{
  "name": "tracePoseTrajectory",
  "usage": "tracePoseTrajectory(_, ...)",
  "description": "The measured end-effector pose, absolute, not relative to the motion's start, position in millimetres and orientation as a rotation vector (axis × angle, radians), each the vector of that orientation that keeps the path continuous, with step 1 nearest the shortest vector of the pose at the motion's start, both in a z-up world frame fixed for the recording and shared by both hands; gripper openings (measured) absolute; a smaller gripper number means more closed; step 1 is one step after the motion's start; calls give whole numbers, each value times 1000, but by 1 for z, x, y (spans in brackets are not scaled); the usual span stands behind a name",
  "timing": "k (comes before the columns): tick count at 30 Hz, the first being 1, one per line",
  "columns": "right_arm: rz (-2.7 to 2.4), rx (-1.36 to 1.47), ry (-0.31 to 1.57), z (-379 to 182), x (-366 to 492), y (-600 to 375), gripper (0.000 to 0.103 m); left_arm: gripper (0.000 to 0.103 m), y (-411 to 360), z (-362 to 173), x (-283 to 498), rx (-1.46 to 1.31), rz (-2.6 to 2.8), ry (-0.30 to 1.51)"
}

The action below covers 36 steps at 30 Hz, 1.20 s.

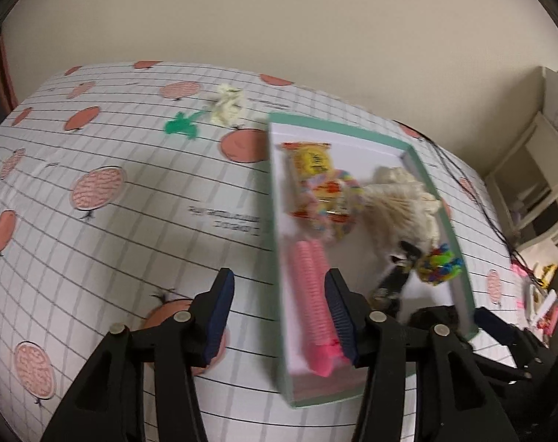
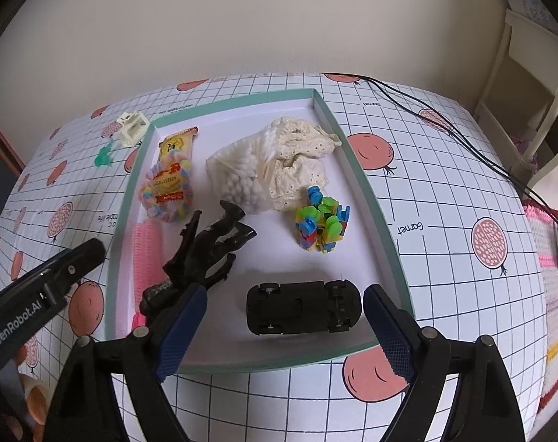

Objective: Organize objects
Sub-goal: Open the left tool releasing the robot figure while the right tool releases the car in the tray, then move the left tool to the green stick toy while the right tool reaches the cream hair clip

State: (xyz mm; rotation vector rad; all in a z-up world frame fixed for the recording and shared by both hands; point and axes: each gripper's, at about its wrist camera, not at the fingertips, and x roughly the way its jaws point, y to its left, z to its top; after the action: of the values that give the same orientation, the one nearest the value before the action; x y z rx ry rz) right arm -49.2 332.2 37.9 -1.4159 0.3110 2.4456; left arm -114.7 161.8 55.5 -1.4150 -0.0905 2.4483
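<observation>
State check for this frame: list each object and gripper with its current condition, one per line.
Left gripper: open, empty.
Right gripper: open, empty.
Tray: lidless, on the table.
Toy car: in the tray, upside down.
Black horse figure: in the tray, on its side.
Snack packet: in the tray, sealed.
Pink roller: in the tray, lying flat.
Green figure: outside the tray.

Bare tablecloth (image 1: 131, 221) left of crowded tray (image 2: 385, 213)

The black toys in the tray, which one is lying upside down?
The toy car, nearest the right gripper: its underside and wheels face up. The other black toy, the horse figure, lies on its side further left in the tray.
</observation>
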Motion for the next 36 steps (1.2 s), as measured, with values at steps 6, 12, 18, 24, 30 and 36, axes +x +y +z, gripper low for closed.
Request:
tracePoseTrajectory(6,2453,-1400,305,39,-51,330,91,62,143,51,-122,-1451,2498,-93)
tracePoseTrajectory(12,2465,-1390,298,40,-52,327,102,79,127,46,-125,-1481,2541,-110)
tracePoseTrajectory(18,2478,-1373,305,41,-53,325,103,103,113,41,-127,-1489,2616,-121)
tracePoseTrajectory(24,2481,-1371,310,40,-53,323,103,103,103,42,-129,-1482,2649,-151)
tracePoseTrajectory(30,2481,-1373,310,40,-54,322,103,103,101,42,-130,-1479,2659,-151)
tracePoseTrajectory(36,2480,-1372,301,41,-54,321,103,103,102,44,-128,-1467,2652,-146)
